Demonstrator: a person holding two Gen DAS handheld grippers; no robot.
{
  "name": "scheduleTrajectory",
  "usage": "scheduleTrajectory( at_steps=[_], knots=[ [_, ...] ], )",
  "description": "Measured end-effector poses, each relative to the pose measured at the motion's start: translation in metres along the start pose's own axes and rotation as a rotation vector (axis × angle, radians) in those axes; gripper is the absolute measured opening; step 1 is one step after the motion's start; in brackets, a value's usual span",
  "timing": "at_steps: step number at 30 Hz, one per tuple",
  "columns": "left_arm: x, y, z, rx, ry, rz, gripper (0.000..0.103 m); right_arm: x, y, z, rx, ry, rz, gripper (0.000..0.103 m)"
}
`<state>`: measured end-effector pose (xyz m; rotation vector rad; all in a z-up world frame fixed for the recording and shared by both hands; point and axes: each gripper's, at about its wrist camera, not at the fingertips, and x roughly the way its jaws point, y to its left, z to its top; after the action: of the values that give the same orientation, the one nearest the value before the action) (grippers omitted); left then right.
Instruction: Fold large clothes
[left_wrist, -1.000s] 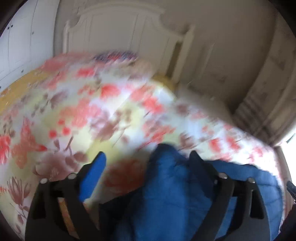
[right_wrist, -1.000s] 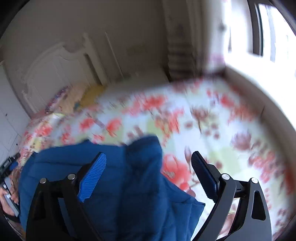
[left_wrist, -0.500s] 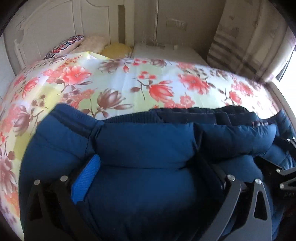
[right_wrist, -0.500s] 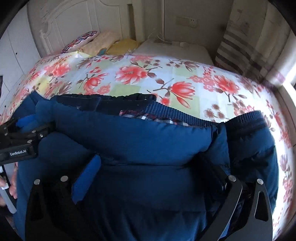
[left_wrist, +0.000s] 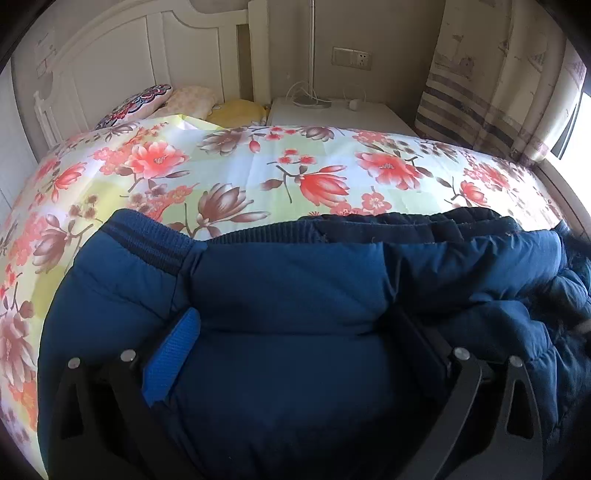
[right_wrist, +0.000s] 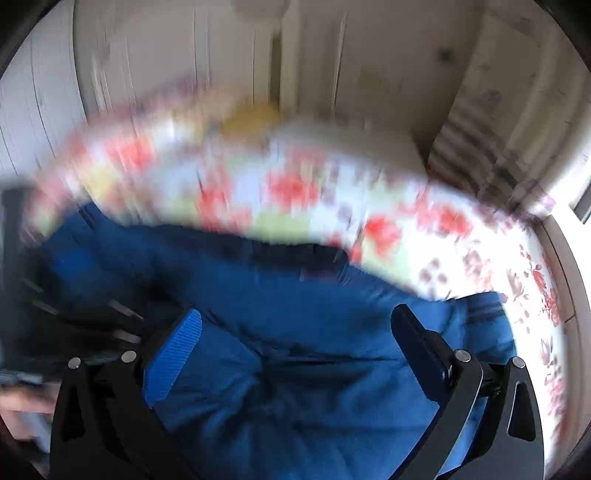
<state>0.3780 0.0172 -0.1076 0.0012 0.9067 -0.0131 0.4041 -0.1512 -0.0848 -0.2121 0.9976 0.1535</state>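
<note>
Your left gripper (left_wrist: 295, 328) stands with its jaws spread wide; the padded fabric of the blue jacket (left_wrist: 288, 288) bulges up between the fingers, and the pads do not clamp it. Your right gripper (right_wrist: 295, 328) is likewise at full spread above the same jacket (right_wrist: 303, 369), with nothing pinched between its pads.

The jacket lies folded on the bed, on the near part of the floral bedspread (left_wrist: 236, 173). Its ribbed cuff (left_wrist: 147, 240) sits at the left edge of the fold in the left wrist view.

The right wrist view is heavily blurred. The other gripper's black frame (right_wrist: 74, 321) shows at its left edge.

No brand, label or legible writing is visible on the jacket or on either gripper. A wall socket (left_wrist: 351, 58) sits above the white bedside cabinet (left_wrist: 332, 114); its markings cannot be read.
</note>
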Motion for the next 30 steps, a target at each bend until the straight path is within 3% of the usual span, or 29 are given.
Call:
scheduleTrajectory(
  at_steps=[4, 6, 8, 11, 12, 13, 14, 18, 20, 21, 24, 28, 30],
  knots=[
    [0.000, 0.006, 0.000, -0.027, -0.003, -0.022, 0.101, 0.002, -0.010, 0.001, 0.044, 0.000, 0.048, 0.098],
    [-0.001, 0.005, -0.001, -0.022, -0.005, -0.017, 0.101, -0.017, -0.029, -0.002, 0.099, -0.072, 0.037, 0.098],
    [-0.001, 0.005, -0.001, -0.023, -0.006, -0.018, 0.101, -0.033, -0.069, -0.008, 0.242, -0.147, 0.010, 0.098],
    [0.000, 0.004, -0.001, -0.021, -0.004, -0.016, 0.101, -0.012, -0.117, -0.022, 0.358, -0.064, -0.064, 0.099],
    [-0.001, 0.005, -0.001, -0.025, -0.005, -0.022, 0.101, 0.006, -0.132, -0.030, 0.392, 0.004, 0.002, 0.099],
    [-0.001, 0.005, -0.001, -0.027, -0.005, -0.025, 0.101, 0.013, -0.144, -0.036, 0.444, 0.007, 0.086, 0.099],
    [0.000, 0.005, -0.001, -0.027, -0.004, -0.025, 0.101, 0.011, -0.152, -0.040, 0.486, -0.017, 0.113, 0.099],
    [0.000, 0.005, -0.001, -0.026, 0.001, -0.031, 0.101, -0.003, -0.143, -0.040, 0.423, -0.003, 0.115, 0.098],
    [-0.007, 0.012, -0.001, -0.049, -0.007, -0.070, 0.101, -0.030, -0.141, -0.053, 0.397, -0.061, 0.177, 0.098],
    [-0.014, 0.017, -0.003, -0.070, -0.024, -0.095, 0.100, -0.049, -0.144, -0.064, 0.381, -0.102, 0.213, 0.098],
    [-0.053, 0.047, -0.022, -0.163, -0.074, -0.268, 0.101, -0.093, -0.154, -0.106, 0.323, -0.187, 0.249, 0.098],
    [-0.104, 0.088, -0.076, -0.208, -0.107, -0.323, 0.101, -0.123, -0.167, -0.180, 0.272, -0.207, 0.371, 0.099],
    [-0.128, 0.106, -0.107, -0.195, -0.110, -0.293, 0.101, -0.132, -0.166, -0.214, 0.255, -0.218, 0.455, 0.099]
  ],
)
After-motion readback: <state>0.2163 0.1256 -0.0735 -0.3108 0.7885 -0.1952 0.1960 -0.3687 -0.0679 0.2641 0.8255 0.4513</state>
